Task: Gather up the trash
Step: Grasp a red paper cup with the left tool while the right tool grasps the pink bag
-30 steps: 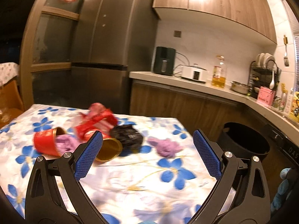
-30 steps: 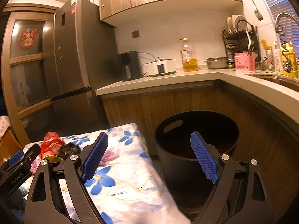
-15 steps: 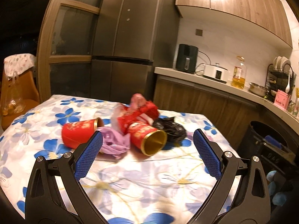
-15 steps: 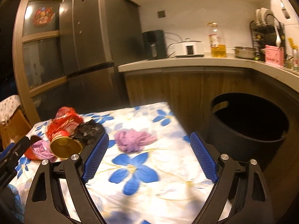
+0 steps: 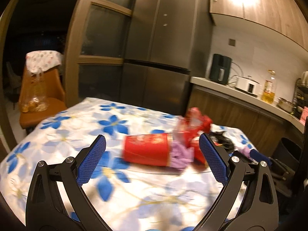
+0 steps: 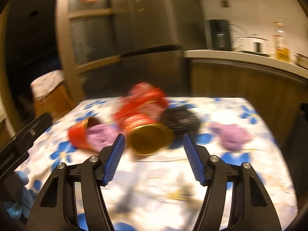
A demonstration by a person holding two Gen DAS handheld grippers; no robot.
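Note:
Trash lies in a heap on the flowered tablecloth (image 5: 57,146). A red cup (image 5: 146,150) lies on its side with purple crumpled paper (image 5: 180,155) at its mouth. Behind are a red wrapper (image 5: 194,123) and a black bag (image 5: 223,140). My left gripper (image 5: 152,159) is open and empty, just short of the red cup. In the right wrist view, a second red cup with a gold inside (image 6: 149,137) faces me, with the first cup (image 6: 80,134), black bag (image 6: 180,120) and a separate purple wad (image 6: 232,134). My right gripper (image 6: 152,157) is open, empty, close before the gold-lined cup.
A dark bin (image 5: 288,152) stands on the floor past the table's right end. A fridge (image 5: 163,57) and a wooden counter (image 5: 240,94) with appliances lie behind. An orange chair (image 5: 38,100) with a bag stands at the far left.
Both views have swung left and moved closer to the trash heap. The right gripper has turned from the bin to face the cups. Both stay open and empty.

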